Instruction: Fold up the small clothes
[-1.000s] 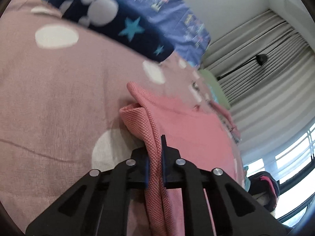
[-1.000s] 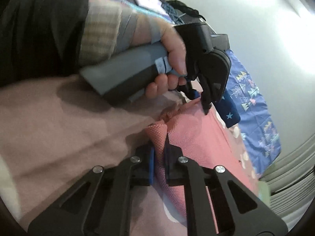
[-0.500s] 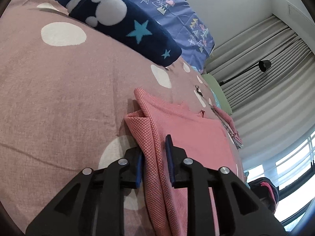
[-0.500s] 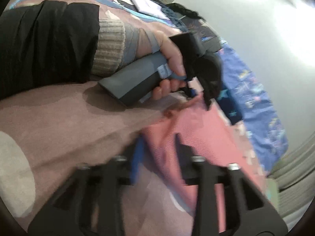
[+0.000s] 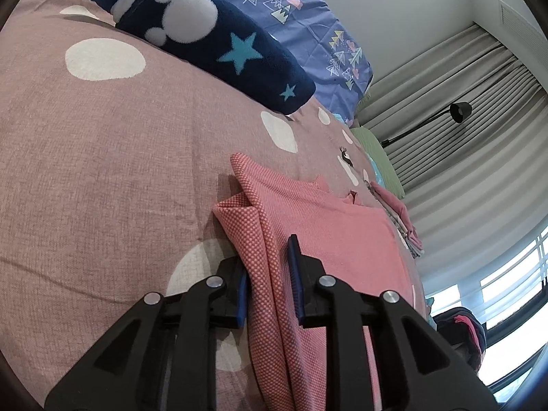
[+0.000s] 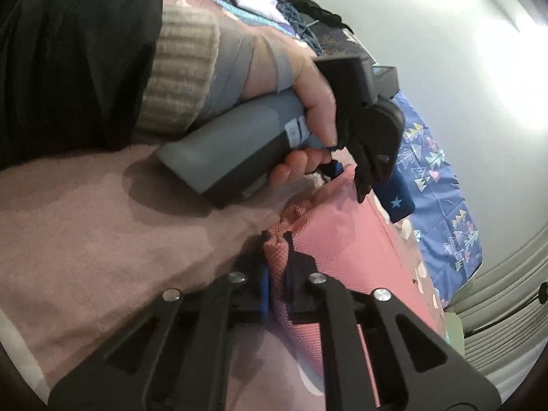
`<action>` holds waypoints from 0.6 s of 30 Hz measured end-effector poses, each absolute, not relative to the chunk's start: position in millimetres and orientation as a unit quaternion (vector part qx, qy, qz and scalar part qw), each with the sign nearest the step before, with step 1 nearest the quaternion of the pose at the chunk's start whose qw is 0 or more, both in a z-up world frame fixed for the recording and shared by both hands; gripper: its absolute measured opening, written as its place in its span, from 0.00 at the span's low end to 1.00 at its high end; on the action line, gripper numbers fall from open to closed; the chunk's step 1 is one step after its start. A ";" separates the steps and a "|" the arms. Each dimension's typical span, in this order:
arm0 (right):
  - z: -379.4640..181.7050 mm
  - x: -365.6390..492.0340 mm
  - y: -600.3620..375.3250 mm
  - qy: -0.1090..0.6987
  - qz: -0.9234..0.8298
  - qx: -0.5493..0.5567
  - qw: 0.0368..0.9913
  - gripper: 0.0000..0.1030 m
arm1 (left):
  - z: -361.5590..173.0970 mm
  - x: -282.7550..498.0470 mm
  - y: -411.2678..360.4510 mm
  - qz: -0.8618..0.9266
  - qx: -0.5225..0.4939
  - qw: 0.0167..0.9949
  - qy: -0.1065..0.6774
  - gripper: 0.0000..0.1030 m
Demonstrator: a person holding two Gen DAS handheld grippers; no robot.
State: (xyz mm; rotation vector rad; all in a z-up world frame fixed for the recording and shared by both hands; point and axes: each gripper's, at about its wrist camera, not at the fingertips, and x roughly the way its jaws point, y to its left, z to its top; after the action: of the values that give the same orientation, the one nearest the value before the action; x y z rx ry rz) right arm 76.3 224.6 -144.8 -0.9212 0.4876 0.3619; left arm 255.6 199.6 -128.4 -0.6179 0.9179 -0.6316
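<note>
Pink cloth [image 5: 342,236] lies on the bed [image 5: 102,171], folded edge bunched up. The left gripper [image 5: 267,274] is released, fingers apart with the fold loose between them. The right gripper [image 6: 275,281] is clenched on a puckered corner of the cloth [image 6: 346,239]. A navy blanket [image 5: 205,41] sits toward the bed's far edge, well apart.

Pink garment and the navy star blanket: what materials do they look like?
Pink garment: looks like a woven or pique cotton, matte; a fine dotted weave shows and it creases sharply at the fold.
Navy blanket: probably fleece or plush; the surface looks fuzzy, and the white shapes and star have soft edges.
</note>
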 end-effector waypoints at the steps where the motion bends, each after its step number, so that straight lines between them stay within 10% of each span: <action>1: -141.4 77.8 221.9 0.237 0.175 -0.425 0.856 0.06 | -128.3 255.4 199.4 -0.296 -0.288 0.803 0.429 0.14; 18: -64.9 87.1 139.9 0.256 0.214 -0.191 0.923 0.06 | -83.7 246.9 172.4 -0.267 -0.230 0.842 0.409 0.07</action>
State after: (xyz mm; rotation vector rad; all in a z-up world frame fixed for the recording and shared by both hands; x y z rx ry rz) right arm 87.1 139.9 -64.9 -0.3916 0.5250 0.4400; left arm 246.9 172.4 -83.7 -0.4870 0.8643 -0.5643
